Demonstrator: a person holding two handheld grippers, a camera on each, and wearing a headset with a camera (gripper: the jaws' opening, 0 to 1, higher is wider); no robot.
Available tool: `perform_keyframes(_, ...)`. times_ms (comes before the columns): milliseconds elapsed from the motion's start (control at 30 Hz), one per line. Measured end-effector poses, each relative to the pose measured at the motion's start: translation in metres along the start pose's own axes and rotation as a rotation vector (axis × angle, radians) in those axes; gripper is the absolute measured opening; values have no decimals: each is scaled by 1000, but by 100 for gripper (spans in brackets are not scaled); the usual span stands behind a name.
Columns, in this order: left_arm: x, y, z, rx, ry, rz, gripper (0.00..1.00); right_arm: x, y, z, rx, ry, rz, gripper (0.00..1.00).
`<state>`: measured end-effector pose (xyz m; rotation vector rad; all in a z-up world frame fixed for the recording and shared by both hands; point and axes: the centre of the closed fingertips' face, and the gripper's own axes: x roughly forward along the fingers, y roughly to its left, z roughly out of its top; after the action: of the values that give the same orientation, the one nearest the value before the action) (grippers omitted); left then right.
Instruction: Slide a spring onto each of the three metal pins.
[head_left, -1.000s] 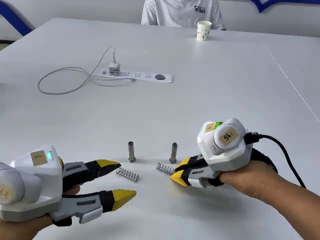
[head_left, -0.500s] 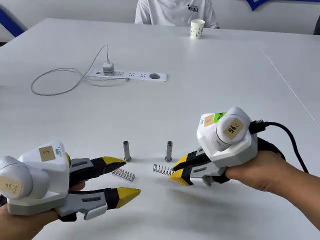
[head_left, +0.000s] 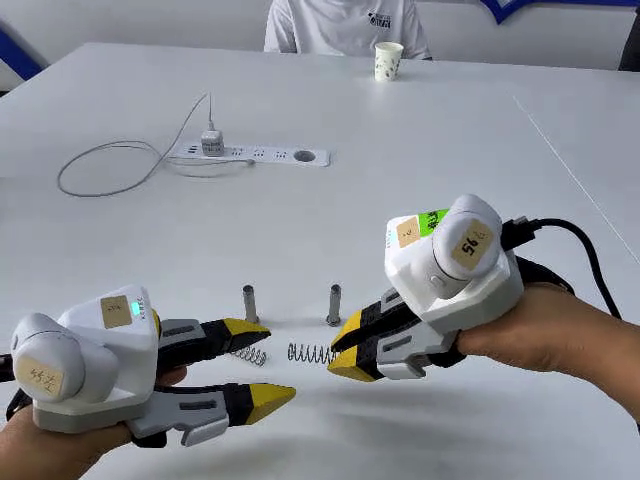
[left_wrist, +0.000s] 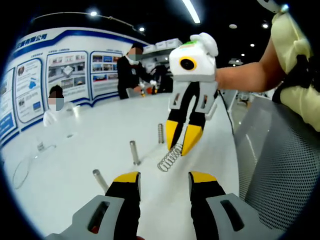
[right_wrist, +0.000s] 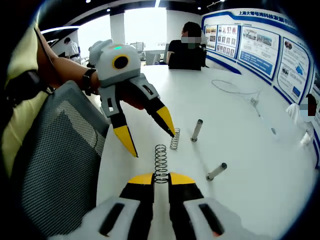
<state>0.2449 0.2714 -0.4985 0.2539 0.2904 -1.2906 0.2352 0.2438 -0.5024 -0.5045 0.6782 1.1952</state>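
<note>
sticker (head_left: 470, 243) on right claw (head_left: 340, 355) reads "15".

office-type meeting/demo room. large white table (head_left: 450, 150) w/ power strip (head_left: 250, 155) & plugged charger (head_left: 212, 143) toward its far-left part, paper cup (head_left: 387, 60) near far edge, person (head_left: 345, 25) seated behind that edge. walls: blue-trimmed display boards (left_wrist: 75, 70) w/ photos & text. ceiling: recessed spots + strip light (left_wrist: 192, 10). mesh-back office chair (right_wrist: 55, 150) at near edge; more people (left_wrist: 131, 70) standing in backgnd.
</note>
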Motion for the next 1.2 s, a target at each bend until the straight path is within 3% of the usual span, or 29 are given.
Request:
perform_keyframes(767, 9, -26, 3, 71, 1, -108, 17, -4, 20, 1, -47, 40, 92, 12)
perform_keyframes(1000, 8, -28, 3, 78, 1, -117, 12, -6, 23, 0, -45, 50, 103, 12)
perform_keyframes(1200, 7, -27, 3, 80, -1, -113, 12, -11, 23, 9, -44, 26, 95, 12)
